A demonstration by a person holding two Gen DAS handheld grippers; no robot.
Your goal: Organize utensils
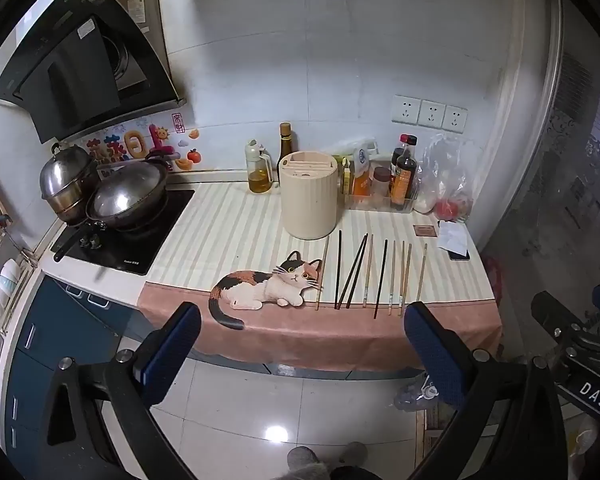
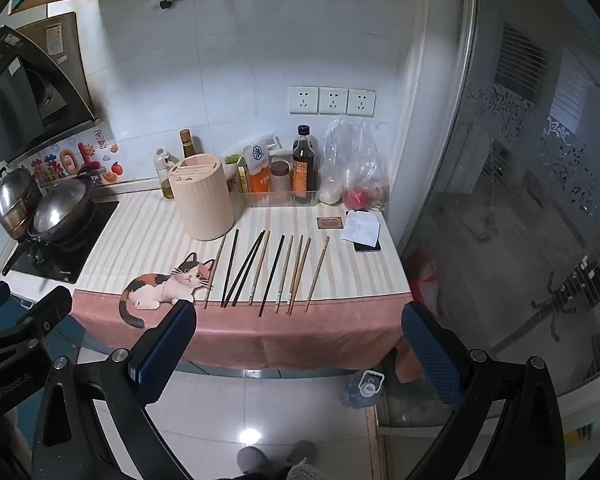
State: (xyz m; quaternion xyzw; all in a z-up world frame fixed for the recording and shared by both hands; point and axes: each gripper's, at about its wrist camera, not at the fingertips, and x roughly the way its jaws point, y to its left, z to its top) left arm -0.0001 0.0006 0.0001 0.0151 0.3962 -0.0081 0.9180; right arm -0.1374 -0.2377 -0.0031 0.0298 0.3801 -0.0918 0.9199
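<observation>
Both the left gripper (image 1: 300, 344) and the right gripper (image 2: 300, 340) stand wide open with nothing between their blue pads, held off the counter's near edge. Ahead of them, a row of chopsticks (image 1: 366, 274) (dark and pale mixed) lies on the striped cloth (image 1: 228, 232), with the cream utensil holder (image 1: 309, 196) upright just beyond the row's left end

Kitchen walls (image 1: 300, 60) are clad in white tile; three sockets (image 1: 430, 114) are mounted side by side. A black range hood (image 1: 80, 72) is fixed above the hob (image 1: 128, 236). The floor (image 1: 260, 400) is laid in glossy pale tile. A frosted patterned glass door (image 2: 540, 200) is seen at right.
</observation>
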